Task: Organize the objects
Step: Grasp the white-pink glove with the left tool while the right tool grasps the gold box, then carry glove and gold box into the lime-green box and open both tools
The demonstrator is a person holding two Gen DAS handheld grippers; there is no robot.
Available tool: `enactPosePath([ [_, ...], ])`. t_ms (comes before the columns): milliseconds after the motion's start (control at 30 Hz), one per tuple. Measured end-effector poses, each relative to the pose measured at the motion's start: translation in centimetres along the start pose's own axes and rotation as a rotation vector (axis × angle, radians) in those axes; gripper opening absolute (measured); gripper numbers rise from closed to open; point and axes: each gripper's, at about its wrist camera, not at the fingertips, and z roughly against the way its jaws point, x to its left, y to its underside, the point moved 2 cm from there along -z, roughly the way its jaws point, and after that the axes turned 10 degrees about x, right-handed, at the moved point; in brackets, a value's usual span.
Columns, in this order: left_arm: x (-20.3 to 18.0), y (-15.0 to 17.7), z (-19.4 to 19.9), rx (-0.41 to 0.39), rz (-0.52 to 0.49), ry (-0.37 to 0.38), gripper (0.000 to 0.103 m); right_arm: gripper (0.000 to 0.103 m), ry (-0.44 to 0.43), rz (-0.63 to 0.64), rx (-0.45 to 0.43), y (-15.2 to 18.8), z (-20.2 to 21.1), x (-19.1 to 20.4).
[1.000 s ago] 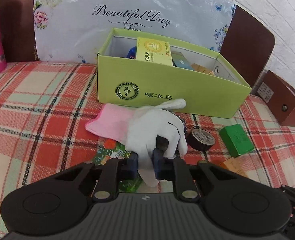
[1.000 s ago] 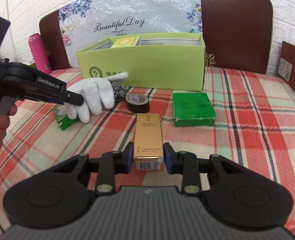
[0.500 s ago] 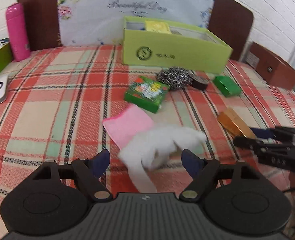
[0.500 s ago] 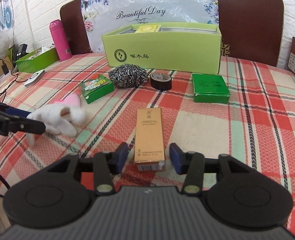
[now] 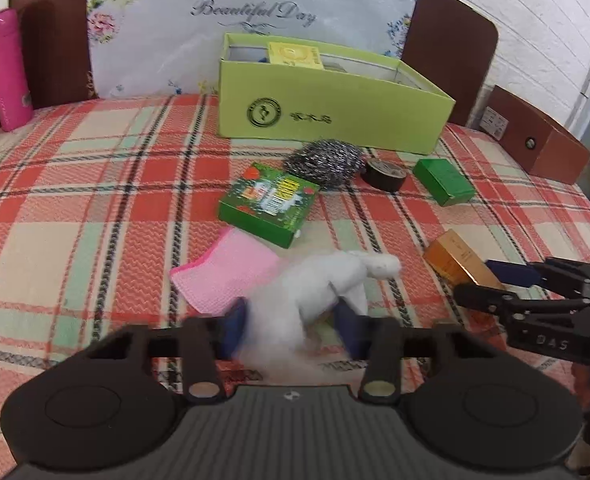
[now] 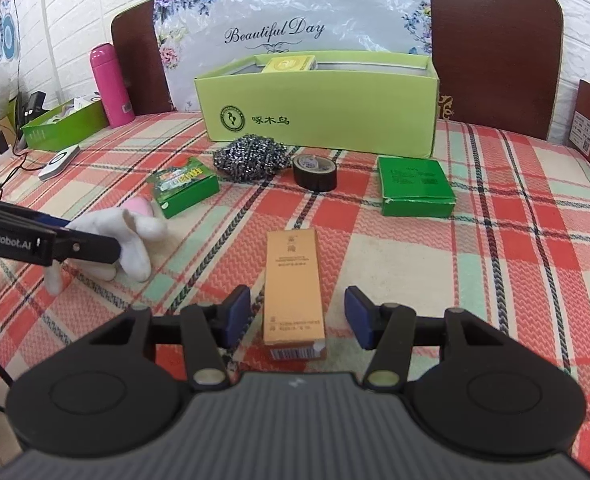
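Note:
A white glove (image 5: 319,288) with a pink cuff (image 5: 225,270) lies on the plaid tablecloth, its wrist end between the jaws of my left gripper (image 5: 291,330), which is open around it. It also shows in the right wrist view (image 6: 123,236). My right gripper (image 6: 297,314) is open, its pads on either side of a gold box (image 6: 294,280) lying flat, not touching it. The gold box also shows in the left wrist view (image 5: 455,260). The lime-green open box (image 6: 319,108) stands at the back and holds a yellow packet (image 6: 289,65).
Between the grippers and the lime box lie a printed green carton (image 6: 183,186), a steel scourer (image 6: 249,156), a black tape roll (image 6: 315,168) and a flat green box (image 6: 413,186). A pink bottle (image 6: 111,84) and a green tray (image 6: 63,124) stand far left.
My left gripper let go of the glove, drew back from the lime box and now stands open around it, jaws narrower. My right gripper opened off the gold box.

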Motion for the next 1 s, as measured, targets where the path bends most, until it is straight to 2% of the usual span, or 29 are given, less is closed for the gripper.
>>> enactPosePath([
  [133,-0.6,0.0,-0.3,0.009,-0.027,0.008,0.019,0.031,0.009,0.005,0.008,0.0,-0.4,0.2],
  [167,-0.7,0.0,-0.2,0.009,-0.025,0.018,0.015,0.031,0.006,0.004,0.010,0.0,-0.4,0.2],
  [267,-1.1,-0.5,0.4,-0.006,-0.027,0.065,0.013,0.030,-0.027,-0.001,0.018,-0.4,0.1,0.1],
  [433,-2.6,-3.2,2.5,-0.096,-0.076,0.114,0.013,0.030,-0.041,0.022,-0.046,-2.4,1.8,0.0],
  [533,-3.3,-5.5,3.6,-0.156,-0.094,0.131,0.013,0.030,-0.040,0.025,-0.098,-4.4,2.7,-0.6],
  [800,-4.1,-12.6,4.7,-0.286,-0.100,0.113,0.013,0.030,-0.006,0.026,-0.227,-10.5,4.0,-2.5],
  [933,-2.4,-17.1,3.7,-0.311,-0.040,0.129,0.013,0.030,0.022,0.021,-0.271,-13.5,3.8,-3.5],
  [1000,-1.0,-19.3,2.4,-0.300,-0.006,0.126,0.013,0.030,0.034,0.019,-0.280,-14.8,3.3,-4.0],
])
